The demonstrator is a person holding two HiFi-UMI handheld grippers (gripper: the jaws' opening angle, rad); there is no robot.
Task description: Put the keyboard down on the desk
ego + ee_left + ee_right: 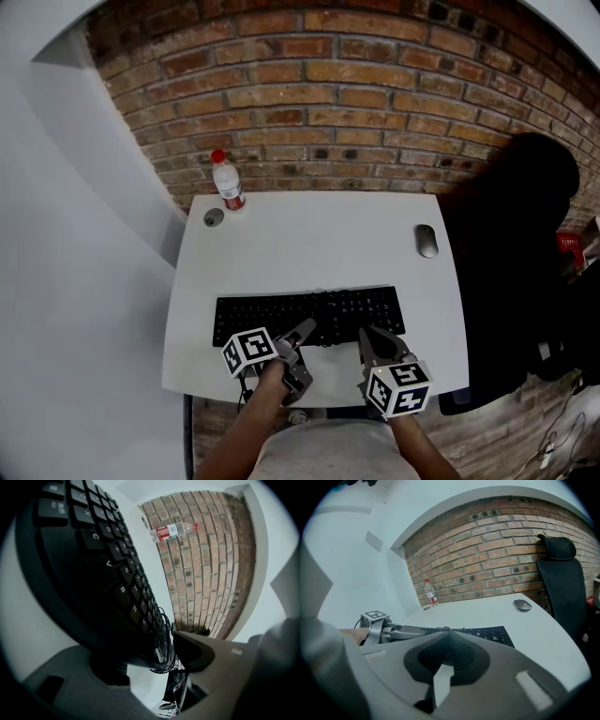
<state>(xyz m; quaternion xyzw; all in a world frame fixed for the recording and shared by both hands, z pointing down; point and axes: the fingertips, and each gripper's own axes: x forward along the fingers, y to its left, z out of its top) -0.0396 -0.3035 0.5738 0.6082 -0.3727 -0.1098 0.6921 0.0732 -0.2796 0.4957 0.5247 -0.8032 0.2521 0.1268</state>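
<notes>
- step in hand, as i judge it: set-down all but done. the keyboard [309, 317] lies flat on the near half of the desk [319, 234].
- left gripper [304, 354] at the desk's near edge, rolled sideways. jaws apart, keyboard's front edge between them, against one jaw only.
- right gripper [373, 339] beside it, jaws closed on nothing.
- next: back the left out level, clear of the cable [165, 620].
- both forearms come in low over the desk's near edge.
</notes>
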